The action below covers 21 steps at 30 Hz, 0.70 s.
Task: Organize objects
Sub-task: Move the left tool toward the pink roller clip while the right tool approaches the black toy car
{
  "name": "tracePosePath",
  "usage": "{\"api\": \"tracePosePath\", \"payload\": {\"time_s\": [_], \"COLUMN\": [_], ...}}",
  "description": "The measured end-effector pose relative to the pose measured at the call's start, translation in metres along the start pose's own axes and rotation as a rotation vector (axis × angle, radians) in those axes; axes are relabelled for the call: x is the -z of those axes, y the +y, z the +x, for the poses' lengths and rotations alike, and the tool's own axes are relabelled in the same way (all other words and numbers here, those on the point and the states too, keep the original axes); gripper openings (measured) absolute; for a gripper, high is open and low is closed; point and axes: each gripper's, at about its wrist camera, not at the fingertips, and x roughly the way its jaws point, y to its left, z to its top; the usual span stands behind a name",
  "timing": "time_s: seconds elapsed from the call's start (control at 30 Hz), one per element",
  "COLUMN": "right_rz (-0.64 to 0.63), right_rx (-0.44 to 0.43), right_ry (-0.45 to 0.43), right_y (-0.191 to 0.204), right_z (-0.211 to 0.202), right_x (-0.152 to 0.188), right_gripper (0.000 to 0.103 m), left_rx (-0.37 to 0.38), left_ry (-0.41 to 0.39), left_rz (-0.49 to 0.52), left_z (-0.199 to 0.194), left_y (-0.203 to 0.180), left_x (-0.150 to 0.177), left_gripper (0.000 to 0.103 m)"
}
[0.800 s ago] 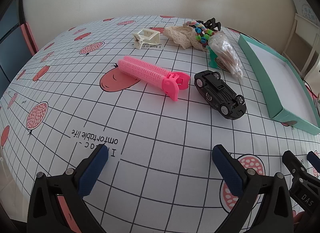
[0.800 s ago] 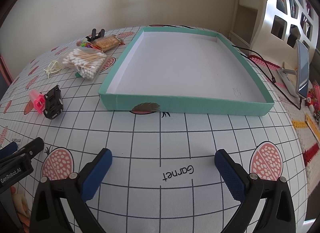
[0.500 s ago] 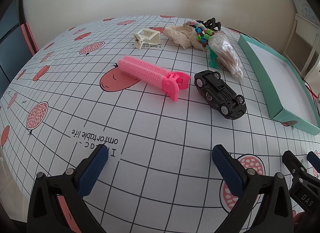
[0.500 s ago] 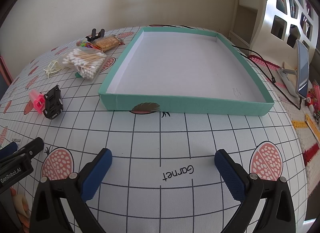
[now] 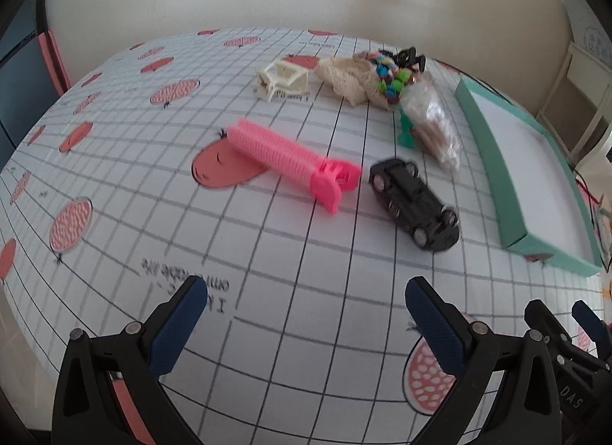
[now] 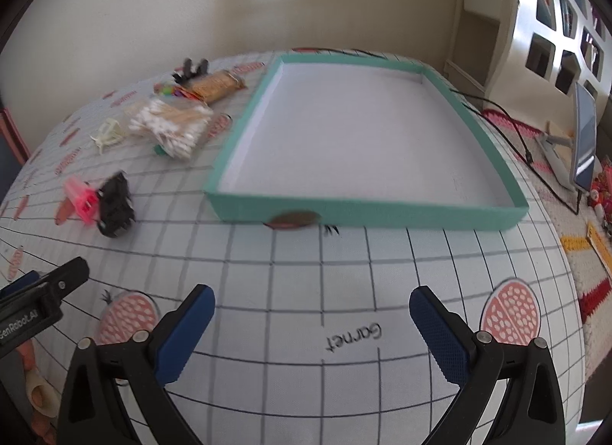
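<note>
Spreading under everything is the desk [image 6: 344,273], covered by a white grid-patterned cloth with red fruit prints. On its right part lies the teal tray [image 6: 367,211], shallow, white inside and holding nothing. Both grippers hang low over the near edge of the cloth: the left gripper [image 5: 306,315] has its jaws spread wide with nothing between them, and the right gripper [image 6: 311,324] likewise stands wide apart and grips nothing. Left of the tray the loose things are scattered. The pink hair roller [image 5: 283,158] lies on its side, with the black toy car [image 5: 415,202] just beside its clip end, belly up. Farther back sit the bag of cotton swabs [image 6: 168,124], a crumpled cream cloth [image 5: 348,78], a cream plastic clip [image 5: 283,78], a cluster of coloured beads [image 5: 390,76] and a small green piece [image 5: 405,131] half under the bag.
</note>
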Motion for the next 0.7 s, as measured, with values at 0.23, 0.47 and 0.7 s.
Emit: {"api": "tracePosePath", "payload": {"time_s": [0.23, 0.47, 0.7], "right_rz": [-0.097, -0.169, -0.241], "right_rx": [-0.066, -0.134, -0.169], "right_ry": [-0.059, -0.062, -0.033], "right_y": [0.031, 0.057, 0.080], "right_z": [-0.035, -0.061, -0.054], "right_x": [-0.047, -0.099, -0.125], "right_gripper": [0.103, 0.103, 0.102], "left_rx": [-0.015, -0.018, -0.012], "left_ry": [0.001, 0.043, 0.113], "left_rz": [0.014, 0.020, -0.059], "left_z": [-0.029, -0.038, -0.022], "left_y": [0.004, 0.016, 0.045], "left_x": [-0.054, -0.104, -0.134], "left_gripper": [0.103, 0.103, 0.103]}}
